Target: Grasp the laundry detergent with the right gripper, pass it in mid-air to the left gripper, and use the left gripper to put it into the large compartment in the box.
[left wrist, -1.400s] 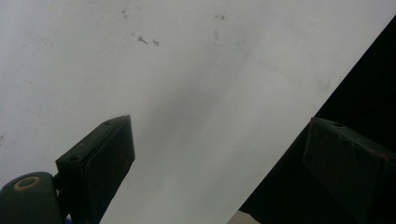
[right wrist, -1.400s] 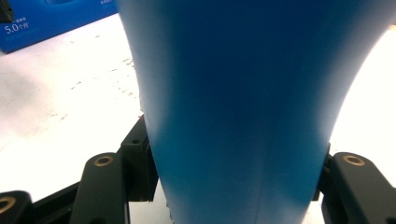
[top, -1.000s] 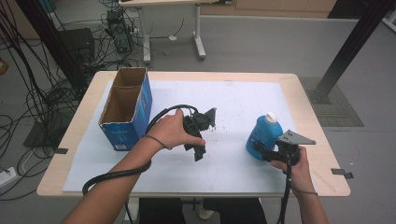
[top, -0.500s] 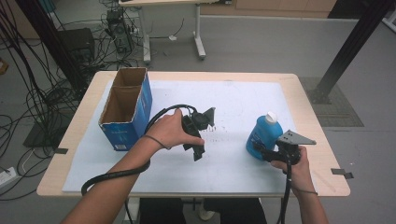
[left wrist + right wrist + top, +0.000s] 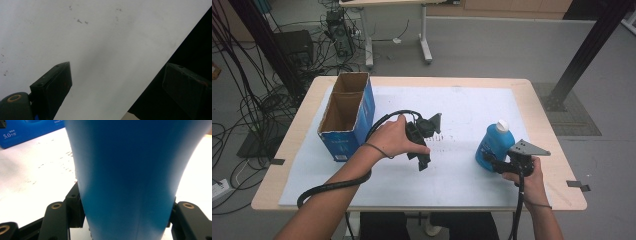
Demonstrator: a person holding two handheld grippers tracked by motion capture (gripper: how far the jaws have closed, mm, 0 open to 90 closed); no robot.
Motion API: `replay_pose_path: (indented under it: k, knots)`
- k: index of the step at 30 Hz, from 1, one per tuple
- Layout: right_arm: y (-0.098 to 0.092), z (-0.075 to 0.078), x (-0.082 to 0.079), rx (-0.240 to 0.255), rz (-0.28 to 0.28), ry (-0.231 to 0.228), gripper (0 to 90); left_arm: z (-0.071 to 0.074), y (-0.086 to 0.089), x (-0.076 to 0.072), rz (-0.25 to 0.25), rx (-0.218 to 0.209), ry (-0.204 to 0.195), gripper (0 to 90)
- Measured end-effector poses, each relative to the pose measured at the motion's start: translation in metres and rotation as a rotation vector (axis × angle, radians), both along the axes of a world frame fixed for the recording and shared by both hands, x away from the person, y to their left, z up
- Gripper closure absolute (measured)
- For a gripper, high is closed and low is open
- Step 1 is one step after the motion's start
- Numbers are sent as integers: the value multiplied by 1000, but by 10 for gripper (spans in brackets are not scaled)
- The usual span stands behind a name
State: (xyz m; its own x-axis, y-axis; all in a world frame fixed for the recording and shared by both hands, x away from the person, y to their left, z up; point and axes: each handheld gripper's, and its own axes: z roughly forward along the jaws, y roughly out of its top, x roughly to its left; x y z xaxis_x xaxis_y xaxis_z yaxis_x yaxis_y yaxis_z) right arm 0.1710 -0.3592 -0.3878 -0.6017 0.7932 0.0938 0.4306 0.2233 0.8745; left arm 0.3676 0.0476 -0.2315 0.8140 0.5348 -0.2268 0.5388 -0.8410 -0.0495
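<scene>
A blue bottle [image 5: 493, 145] with a white cap stands upright on the white mat [image 5: 452, 185] at the table's right. My right gripper [image 5: 490, 159] comes in from the near side and is shut on its lower body. In the right gripper view the blue bottle [image 5: 125, 177] sits between the jaws of the right gripper [image 5: 125, 215], and both pads press its sides. My left gripper [image 5: 421, 161] hangs above the middle of the mat, pointing down. In the left gripper view the left gripper [image 5: 117, 82] stands open, with nothing between its jaws.
An open blue cardboard box [image 5: 347, 117] stands at the table's left, its blue side [image 5: 30, 130] also visible in the right gripper view. Beyond the far edge are desk legs, cables and a black post. The wooden table rim [image 5: 292, 145] frames the mat.
</scene>
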Motion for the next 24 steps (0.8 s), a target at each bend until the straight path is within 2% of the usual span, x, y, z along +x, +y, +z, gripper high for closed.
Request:
replay_pose_path:
  k: [13, 24]
  knots:
    - [0, -1, 0, 2, 0, -2, 407, 7, 6, 3, 7, -5, -8, 91]
    - [0, 0, 0, 0, -2, 0, 407, 5, 8, 4, 10, -5, -7, 91]
